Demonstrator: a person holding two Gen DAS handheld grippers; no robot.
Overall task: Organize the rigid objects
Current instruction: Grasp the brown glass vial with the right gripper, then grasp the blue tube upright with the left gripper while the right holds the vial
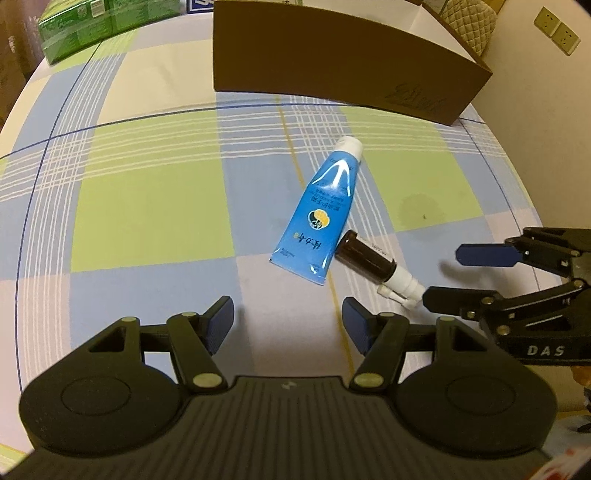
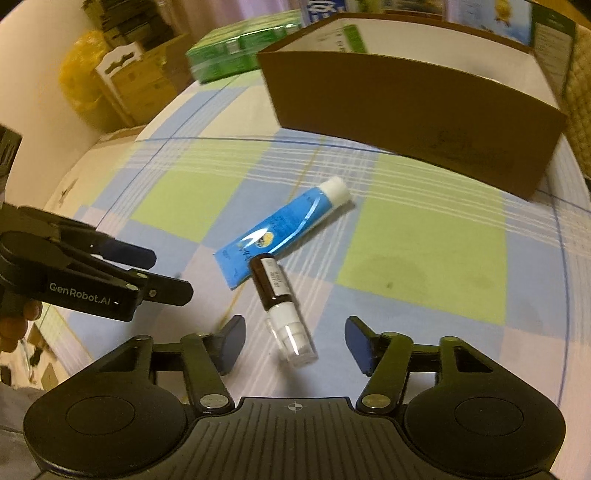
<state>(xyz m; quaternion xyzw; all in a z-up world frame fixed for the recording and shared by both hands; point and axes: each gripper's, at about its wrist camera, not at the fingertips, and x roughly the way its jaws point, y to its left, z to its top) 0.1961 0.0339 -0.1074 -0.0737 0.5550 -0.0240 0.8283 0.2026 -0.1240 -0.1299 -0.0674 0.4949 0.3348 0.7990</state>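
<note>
A blue tube (image 1: 321, 210) with a white cap lies flat on the checked tablecloth; it also shows in the right wrist view (image 2: 280, 232). A small brown spray bottle (image 1: 373, 266) with a white nozzle lies against the tube's flat end, seen too in the right wrist view (image 2: 280, 306). My left gripper (image 1: 288, 325) is open and empty, just short of the tube. My right gripper (image 2: 295, 343) is open, with the bottle's nozzle end between its fingers, not touching. A brown cardboard box (image 1: 347, 62) stands open at the back, also in the right wrist view (image 2: 406, 114).
Green cartons (image 1: 88, 26) sit at the far left of the table, behind the box in the right wrist view (image 2: 236, 48). The right gripper shows in the left wrist view (image 1: 443, 275) at the right edge; the left gripper shows in the right wrist view (image 2: 162, 273).
</note>
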